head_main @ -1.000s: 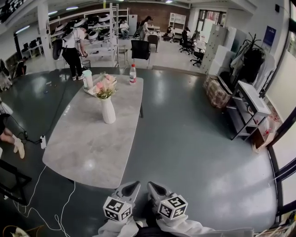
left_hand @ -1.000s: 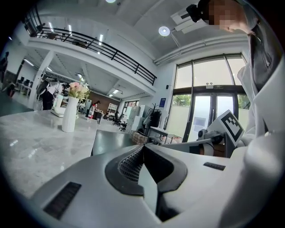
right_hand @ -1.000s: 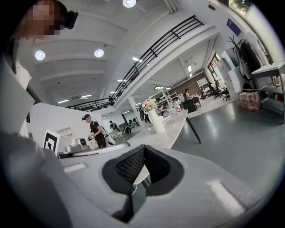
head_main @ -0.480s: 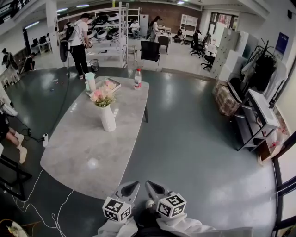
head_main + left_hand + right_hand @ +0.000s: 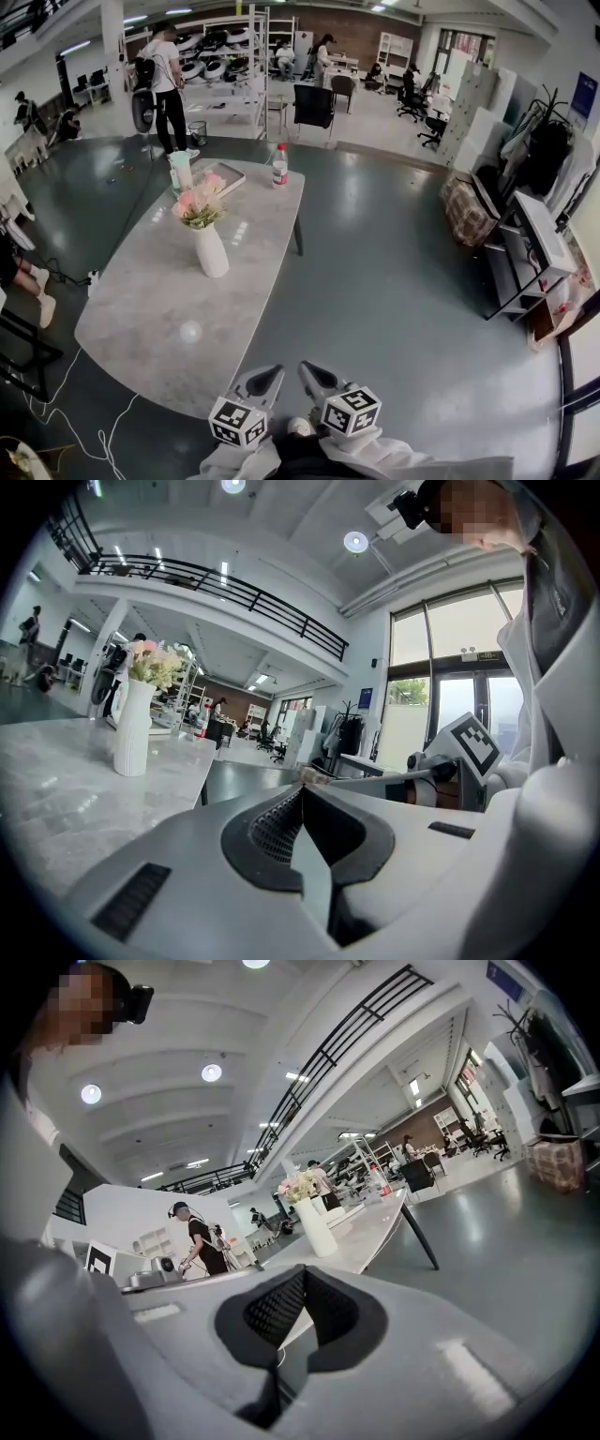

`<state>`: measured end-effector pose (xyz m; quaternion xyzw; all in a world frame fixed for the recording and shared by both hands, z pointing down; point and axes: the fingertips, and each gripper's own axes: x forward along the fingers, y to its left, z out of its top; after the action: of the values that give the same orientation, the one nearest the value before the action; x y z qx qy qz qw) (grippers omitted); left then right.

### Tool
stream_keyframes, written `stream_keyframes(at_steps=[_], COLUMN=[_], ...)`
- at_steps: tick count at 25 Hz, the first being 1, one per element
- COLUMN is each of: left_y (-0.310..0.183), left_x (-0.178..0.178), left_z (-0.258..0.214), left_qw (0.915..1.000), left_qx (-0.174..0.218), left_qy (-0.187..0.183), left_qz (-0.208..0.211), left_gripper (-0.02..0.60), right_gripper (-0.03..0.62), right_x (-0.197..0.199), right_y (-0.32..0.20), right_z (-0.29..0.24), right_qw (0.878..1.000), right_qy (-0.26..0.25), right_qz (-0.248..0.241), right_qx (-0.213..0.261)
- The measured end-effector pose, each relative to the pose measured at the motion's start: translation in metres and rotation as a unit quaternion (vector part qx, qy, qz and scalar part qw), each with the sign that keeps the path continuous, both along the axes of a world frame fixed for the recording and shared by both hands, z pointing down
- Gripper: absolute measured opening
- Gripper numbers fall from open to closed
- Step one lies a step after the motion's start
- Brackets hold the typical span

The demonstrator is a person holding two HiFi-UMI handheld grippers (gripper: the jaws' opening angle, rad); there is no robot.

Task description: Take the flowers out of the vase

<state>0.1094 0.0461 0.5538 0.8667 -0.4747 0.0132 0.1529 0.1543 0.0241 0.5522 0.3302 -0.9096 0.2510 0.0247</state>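
While the flowers [image 5: 199,201] sit in the vase [image 5: 212,253] on the table [image 5: 150,328], the left gripper [image 5: 265,382] and right gripper [image 5: 317,380] (fingers together, empty) hang well apart from them.

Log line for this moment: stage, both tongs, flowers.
stage: pre-grasp, short of grey marble-look table | left tongs: shut, empty | right tongs: shut, empty | pink and cream flowers: in upright white ribbed vase, untouched

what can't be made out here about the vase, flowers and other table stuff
Stems: hidden inside the white vase, every view.
Flowers: too small in all views to count.
Bottle: label too small in head view to read.
Flat item behind the flowers: partly covered by them, unidentifiable.
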Motion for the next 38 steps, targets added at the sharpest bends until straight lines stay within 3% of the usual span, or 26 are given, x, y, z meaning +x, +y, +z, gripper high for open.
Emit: stream_keyframes(at_steps=[10,31,38], left_y=[-0.035,-0.070,-0.114], left_x=[0.013,0.046,0.035], left_z=[0.003,0.008,0.009], left_qw=[0.9996,0.9997,0.9999], left_qx=[0.003,-0.012,-0.012], left_qy=[0.005,-0.010,-0.008], left_qz=[-0.028,0.017,0.007], left_gripper=[0.003,0.003,0.003], right_gripper=[-0.002,-0.002,-0.002], right_x=[0.018,0.052,0.032], right_y=[-0.037,-0.071,-0.114], right_z=[0.004,0.013,0.006], right_qw=[1.000,0.999,1.000], right_qy=[-0.010,-0.020,-0.008], right_qz=[-0.013,0.030,0.008], right_qx=[0.001,-0.019,-0.005])
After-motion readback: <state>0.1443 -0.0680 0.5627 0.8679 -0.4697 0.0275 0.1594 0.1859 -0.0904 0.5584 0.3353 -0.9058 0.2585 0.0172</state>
